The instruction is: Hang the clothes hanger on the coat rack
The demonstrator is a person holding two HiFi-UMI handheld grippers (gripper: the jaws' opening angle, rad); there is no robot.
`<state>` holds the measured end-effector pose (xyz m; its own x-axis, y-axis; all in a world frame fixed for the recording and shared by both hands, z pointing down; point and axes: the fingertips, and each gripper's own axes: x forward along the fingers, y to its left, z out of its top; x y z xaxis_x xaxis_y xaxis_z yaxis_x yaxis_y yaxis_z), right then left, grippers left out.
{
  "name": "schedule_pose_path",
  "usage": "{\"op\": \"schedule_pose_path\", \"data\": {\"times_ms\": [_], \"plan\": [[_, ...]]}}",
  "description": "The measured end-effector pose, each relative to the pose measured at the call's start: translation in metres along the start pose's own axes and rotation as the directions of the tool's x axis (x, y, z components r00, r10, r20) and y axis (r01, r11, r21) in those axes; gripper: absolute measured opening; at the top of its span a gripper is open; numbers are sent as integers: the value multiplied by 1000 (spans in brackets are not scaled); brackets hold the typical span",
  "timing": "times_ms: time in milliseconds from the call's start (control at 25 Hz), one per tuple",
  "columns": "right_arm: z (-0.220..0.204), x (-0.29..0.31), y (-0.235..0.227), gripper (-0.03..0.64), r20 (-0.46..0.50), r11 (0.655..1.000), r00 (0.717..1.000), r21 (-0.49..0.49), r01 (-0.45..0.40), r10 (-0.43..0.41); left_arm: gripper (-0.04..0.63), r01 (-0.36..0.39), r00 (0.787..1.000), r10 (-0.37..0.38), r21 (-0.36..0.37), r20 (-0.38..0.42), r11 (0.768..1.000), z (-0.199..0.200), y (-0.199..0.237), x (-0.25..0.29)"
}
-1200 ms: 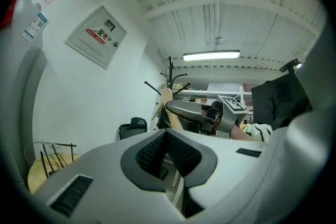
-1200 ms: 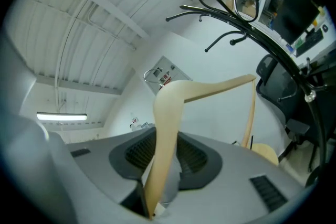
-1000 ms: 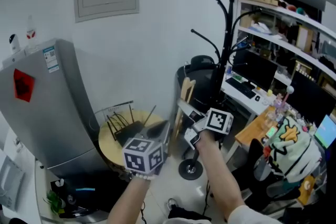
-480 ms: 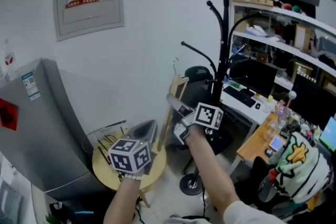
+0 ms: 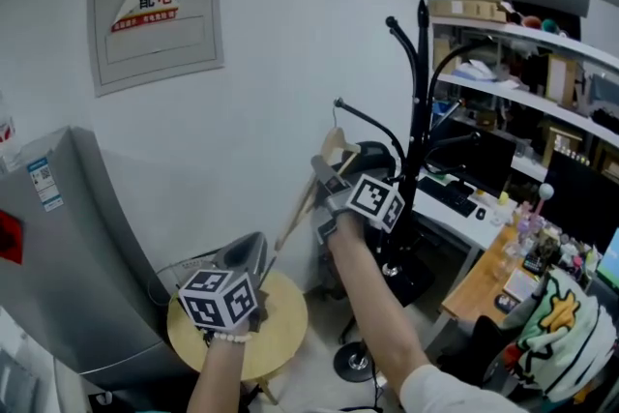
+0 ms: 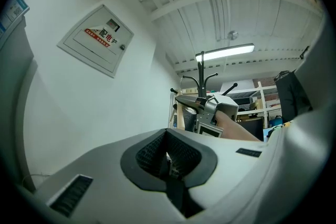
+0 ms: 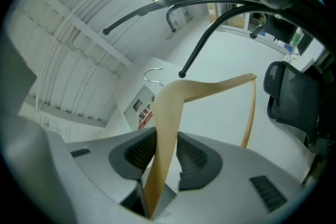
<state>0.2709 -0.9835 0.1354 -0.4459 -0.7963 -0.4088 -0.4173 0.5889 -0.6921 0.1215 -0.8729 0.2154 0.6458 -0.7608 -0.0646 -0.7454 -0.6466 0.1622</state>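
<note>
White wall (image 5: pixel 261 63) fills the background, with a grey electrical panel (image 5: pixel 155 5) fixed high on it; in front stands the black coat rack (image 5: pixel 418 111), its curved arms reaching out at head height, the place the task is aimed at; lower down sits a round wooden tabletop (image 5: pixel 285 324).

The wooden clothes hanger (image 7: pixel 168 113) is held up in the air just beside the rack, not yet on it; the right hand-held gripper (image 7: pixel 163 149) pinches one of its sloping arms between the pads, a hold that leaves the top free to be offered to the rack; the gripper is tilted upward, apparently so the hanger reaches toward the nearest arm.

The left hand-held gripper (image 6: pixel 168 152) hangs lower, over the tabletop, jaws pressed together with nothing between them; it seems kept clear so as not to get in the way.

Smallest of all, the hanger's metal hook (image 7: pixel 153 75) points up, close under a rack arm in the right gripper view but seemingly apart from it; catching it there looks like the next job.
</note>
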Motion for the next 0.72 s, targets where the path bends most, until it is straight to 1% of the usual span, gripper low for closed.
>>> {"op": "schedule_pose_path", "data": {"times_ms": [120, 280, 440, 720], "plan": [[10, 11, -12, 141, 32, 999, 999, -6, 33, -32, -2, -10, 1000, 10, 3, 1, 1000, 0, 8, 2], [17, 22, -28, 141, 72, 998, 995, 18, 64, -65, -3, -14, 1000, 14, 7, -4, 1000, 0, 16, 4], [21, 27, -47, 141, 109, 994, 988, 33, 107, -110, -2, -7, 1000, 7, -3, -8, 1000, -7, 15, 8], [23, 29, -67, 141, 141, 990, 981, 59, 126, -134, -2, -4, 999, 4, -9, -34, 1000, -21, 20, 14]]}}
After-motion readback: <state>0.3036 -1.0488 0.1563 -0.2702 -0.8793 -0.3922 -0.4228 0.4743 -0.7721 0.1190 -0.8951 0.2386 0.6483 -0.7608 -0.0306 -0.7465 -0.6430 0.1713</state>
